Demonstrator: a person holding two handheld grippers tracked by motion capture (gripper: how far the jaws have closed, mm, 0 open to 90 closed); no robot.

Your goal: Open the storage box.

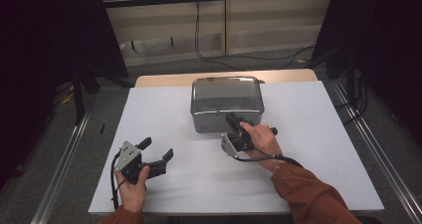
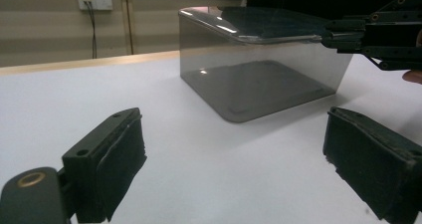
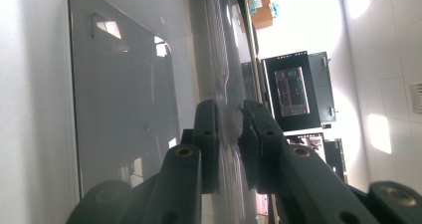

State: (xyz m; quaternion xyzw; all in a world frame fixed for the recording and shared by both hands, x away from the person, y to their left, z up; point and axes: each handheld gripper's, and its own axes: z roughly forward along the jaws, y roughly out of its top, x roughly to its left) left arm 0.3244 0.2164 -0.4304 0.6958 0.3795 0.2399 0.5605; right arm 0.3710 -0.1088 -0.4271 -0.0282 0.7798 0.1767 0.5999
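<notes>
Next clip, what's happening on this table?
A person works at a white table with a hand-held gripper in each hand. The right hand-held gripper is shut on the near rim of a shiny rectangular metal pan, its jaws pinching the wall. The left hand-held gripper rests open on the table, apart from the pan.

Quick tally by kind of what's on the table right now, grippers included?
Metal tray: 1
Handheld grippers: 2, the left gripper open over the white tabletop, the right gripper shut on the tray's near rim
Total: 3
</notes>
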